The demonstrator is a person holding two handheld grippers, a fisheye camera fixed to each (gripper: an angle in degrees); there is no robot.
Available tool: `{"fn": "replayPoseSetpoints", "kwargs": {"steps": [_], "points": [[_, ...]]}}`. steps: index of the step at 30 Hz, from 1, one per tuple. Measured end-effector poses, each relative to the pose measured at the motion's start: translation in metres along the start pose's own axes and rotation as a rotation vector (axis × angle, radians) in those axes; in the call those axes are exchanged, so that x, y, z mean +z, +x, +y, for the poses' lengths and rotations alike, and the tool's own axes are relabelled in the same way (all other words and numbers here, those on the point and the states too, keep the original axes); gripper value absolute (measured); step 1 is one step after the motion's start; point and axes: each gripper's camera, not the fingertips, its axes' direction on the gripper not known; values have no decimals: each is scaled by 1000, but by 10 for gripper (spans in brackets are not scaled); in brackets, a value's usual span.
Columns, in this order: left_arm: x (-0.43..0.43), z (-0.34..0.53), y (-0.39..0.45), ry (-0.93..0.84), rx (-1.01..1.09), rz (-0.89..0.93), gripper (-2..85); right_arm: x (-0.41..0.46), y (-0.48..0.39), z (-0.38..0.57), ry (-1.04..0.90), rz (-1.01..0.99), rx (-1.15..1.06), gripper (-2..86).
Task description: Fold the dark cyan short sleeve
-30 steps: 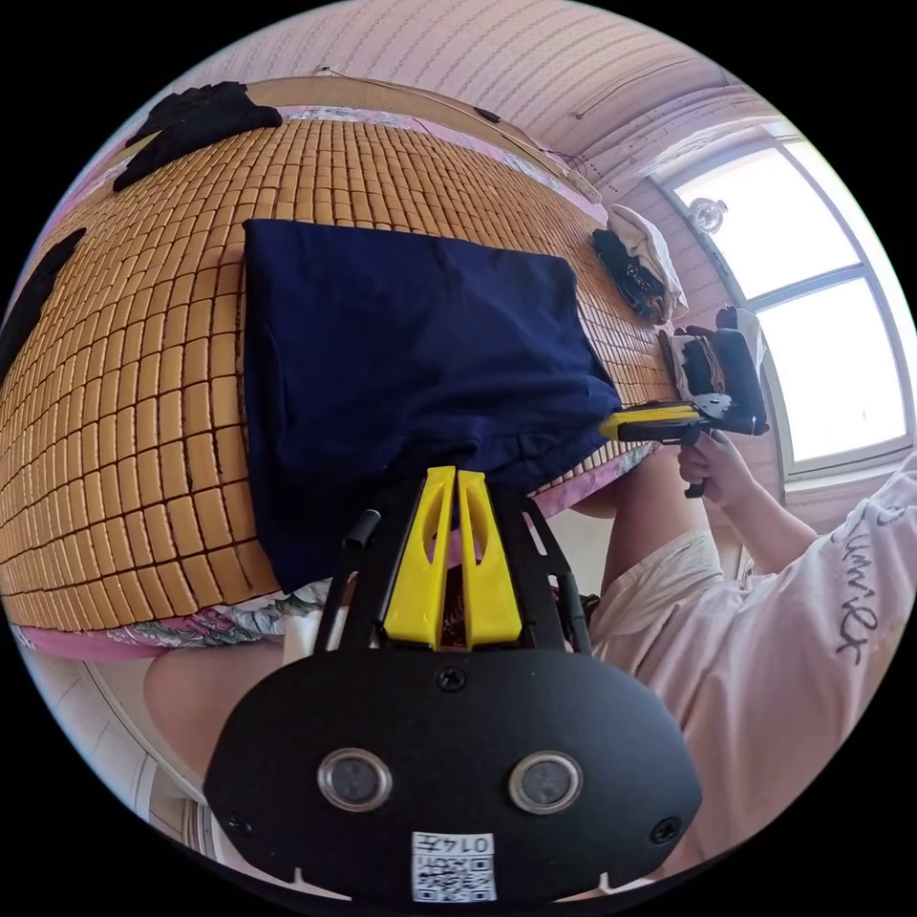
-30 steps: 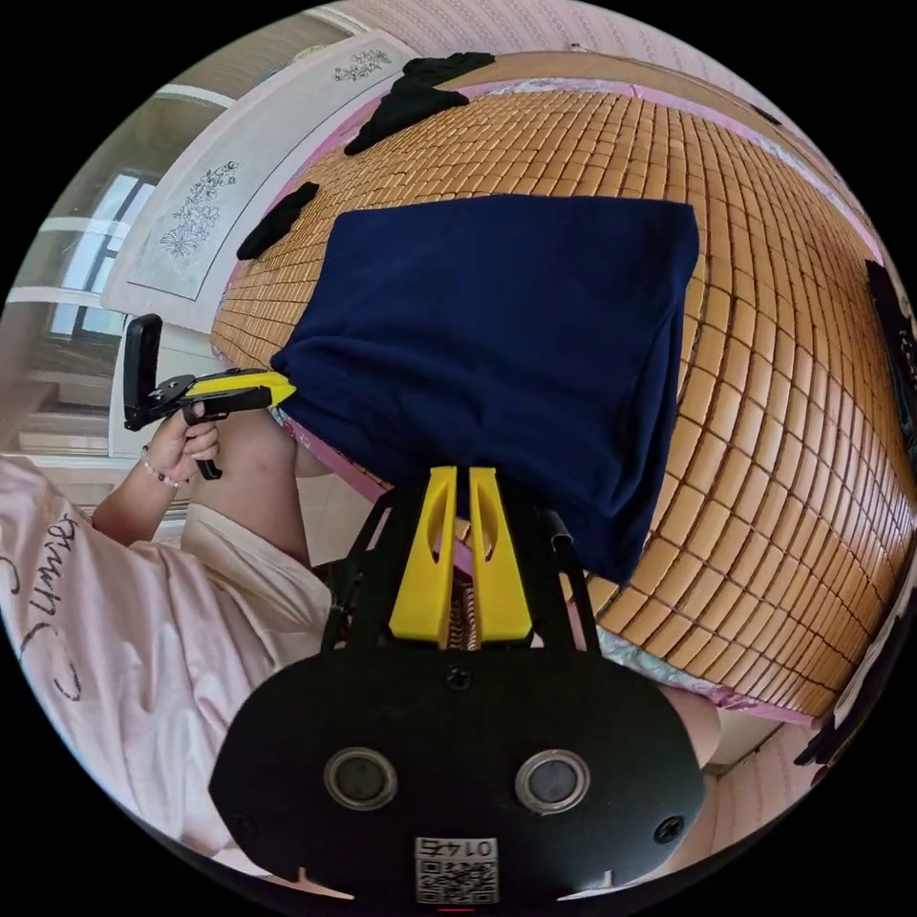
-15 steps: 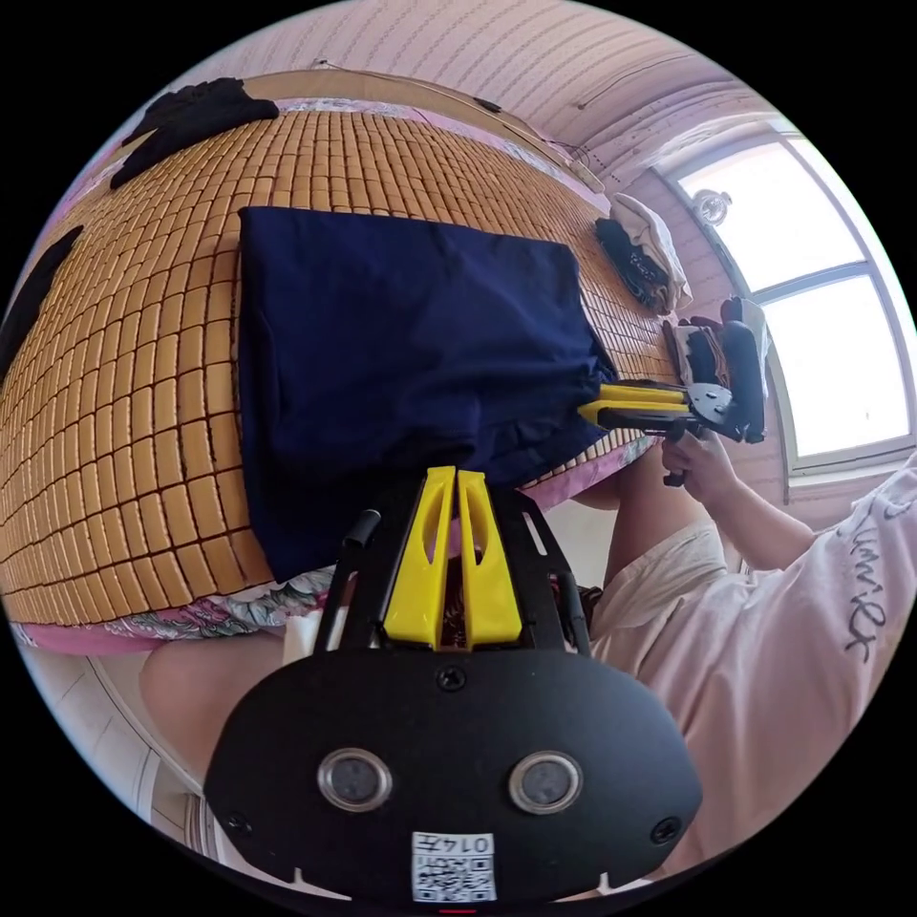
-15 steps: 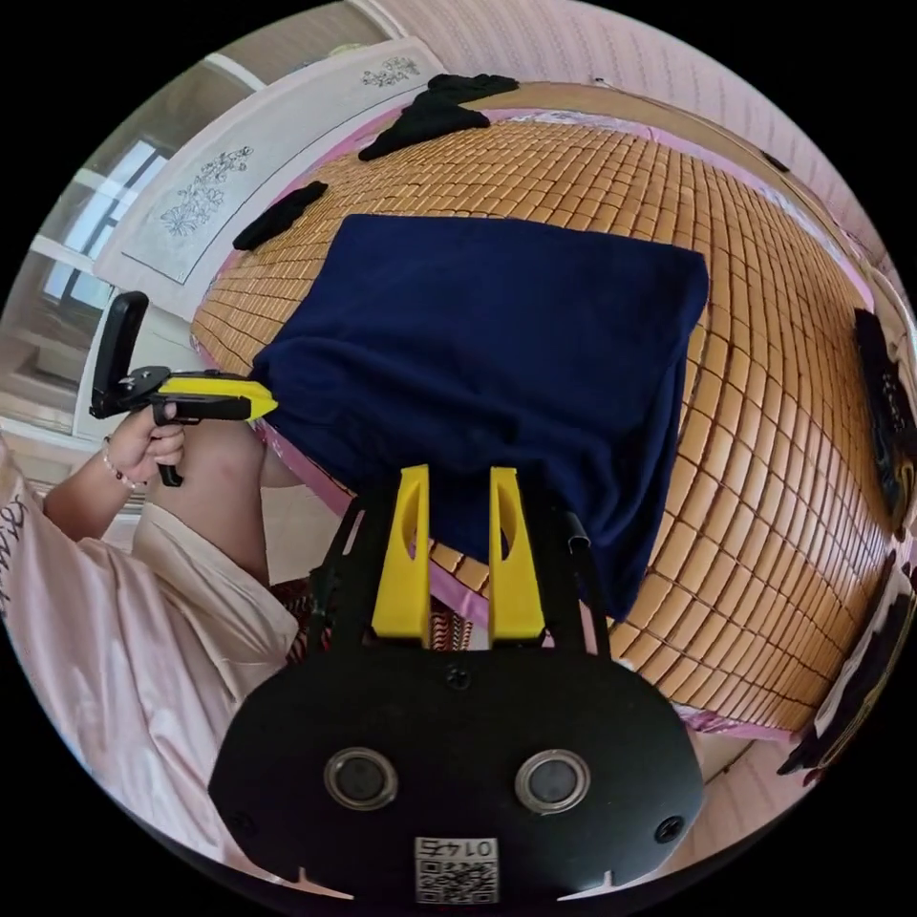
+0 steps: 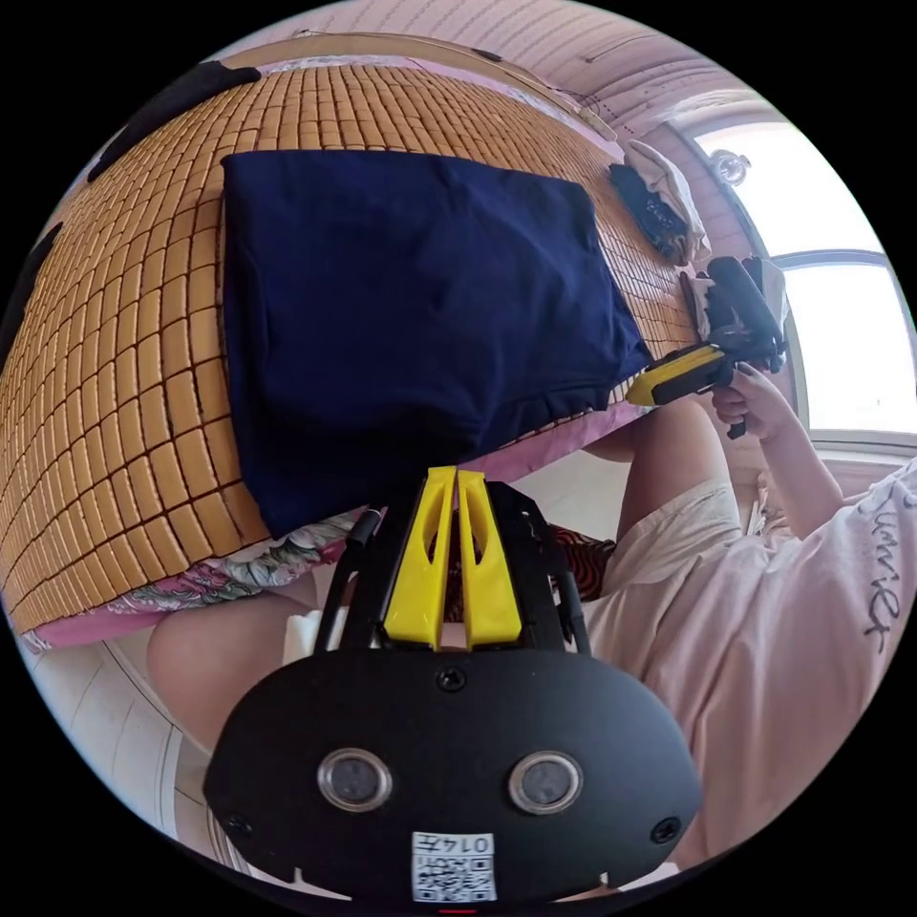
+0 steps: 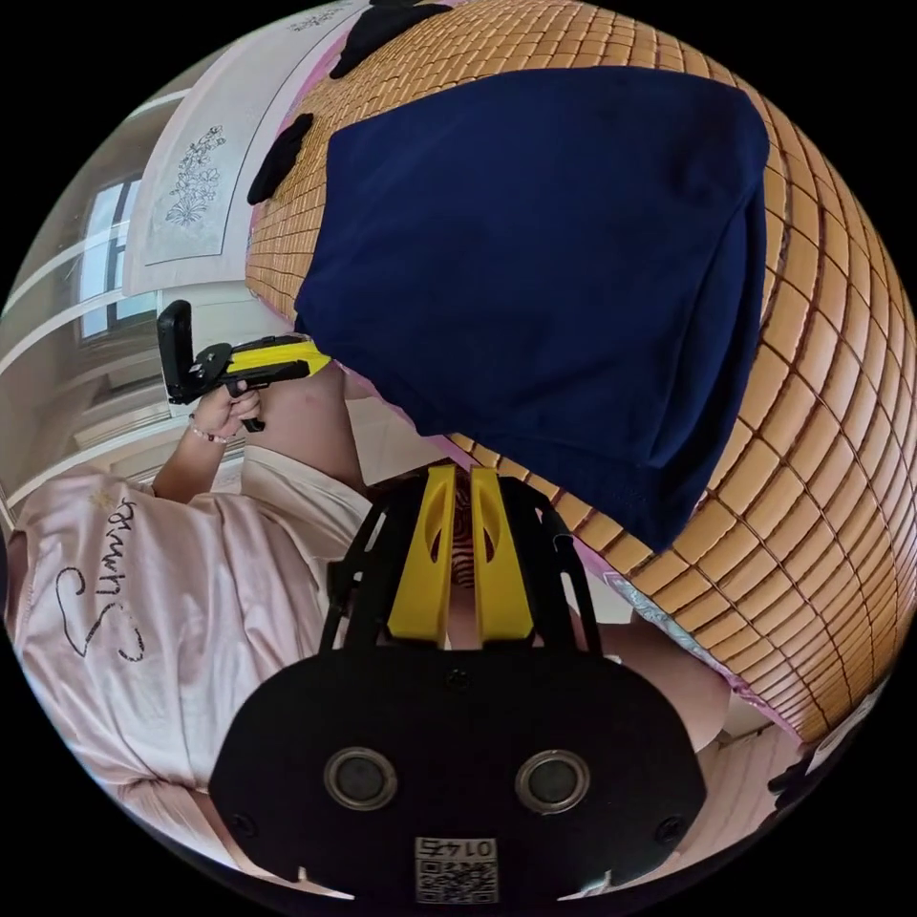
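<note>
Both yellow-jawed grippers, left (image 5: 457,475) and right (image 6: 460,473), hang closed and empty just off the folded dark cyan short sleeve shirt (image 5: 401,296) on the bamboo mat (image 5: 105,382).

folded dark cyan short sleeve (image 5: 401,296) lies on the bamboo mat (image 5: 124,382); left gripper (image 5: 457,475) closed, clear of it.

The short sleeve (image 5: 401,296) is matt dark cloth. It lies on a mat (image 5: 124,363) of small glossy tiles (bamboo, apparently). Gripper jaws are smooth yellow plastic on a matt black housing (image 5: 449,764).
</note>
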Motion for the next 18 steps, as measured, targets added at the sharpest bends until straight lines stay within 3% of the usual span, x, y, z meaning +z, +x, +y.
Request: {"fn": "replayPoseSetpoints", "kwargs": {"steps": [4,10,15,18], "points": [[5,9,6,-9,2,0,-10,-6,-25,-7,81,102,-35,6],[-24,-2,26,223,73,-96,-10,-15,-70,-31,183,345,-151,-3],[32,-7,25,57,60,-274,-10,6,-100,-65,107,435,-208,-4],[42,2,29,62,85,-293,-10,30,-106,-67,58,466,-198,-5]]}}
